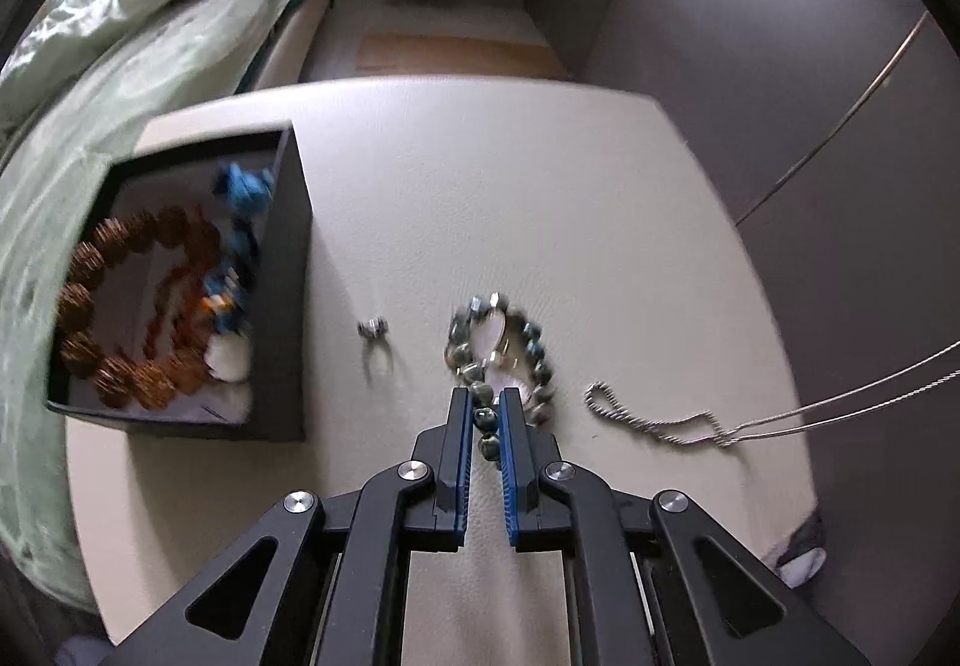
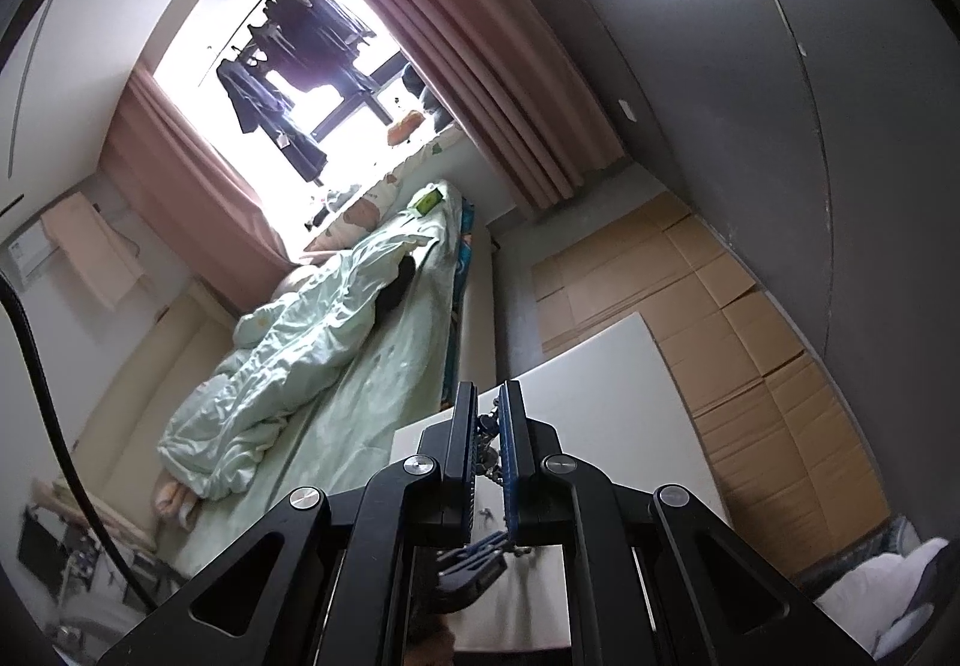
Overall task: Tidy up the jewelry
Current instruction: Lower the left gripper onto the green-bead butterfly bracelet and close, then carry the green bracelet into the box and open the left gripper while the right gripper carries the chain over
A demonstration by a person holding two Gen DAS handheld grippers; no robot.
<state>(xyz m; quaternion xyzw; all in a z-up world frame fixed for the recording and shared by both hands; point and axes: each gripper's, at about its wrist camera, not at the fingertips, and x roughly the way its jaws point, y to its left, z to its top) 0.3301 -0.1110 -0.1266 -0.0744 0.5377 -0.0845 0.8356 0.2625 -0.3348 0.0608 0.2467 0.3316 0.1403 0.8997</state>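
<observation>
A grey-blue bead bracelet (image 1: 534, 348) lies on the cream table (image 1: 540, 186). My left gripper (image 1: 485, 397) points down at its near end, and the blue pads are shut on a bead of it. To its right a silver chain (image 1: 660, 426) lies partly on the table and runs taut off the right edge. In the right wrist view my right gripper (image 2: 487, 390) is shut on that silver chain (image 2: 487, 447), held above the table's corner (image 2: 600, 384). A small silver ring (image 1: 373, 329) sits left of the bracelet.
A black open box (image 1: 288, 276) stands at the table's left, holding a brown bead bracelet (image 1: 120, 378), an amber one and blue pieces (image 1: 246, 186). A bed with green bedding (image 1: 90, 66) borders the left side. Flattened cardboard (image 2: 750, 336) covers the floor beyond.
</observation>
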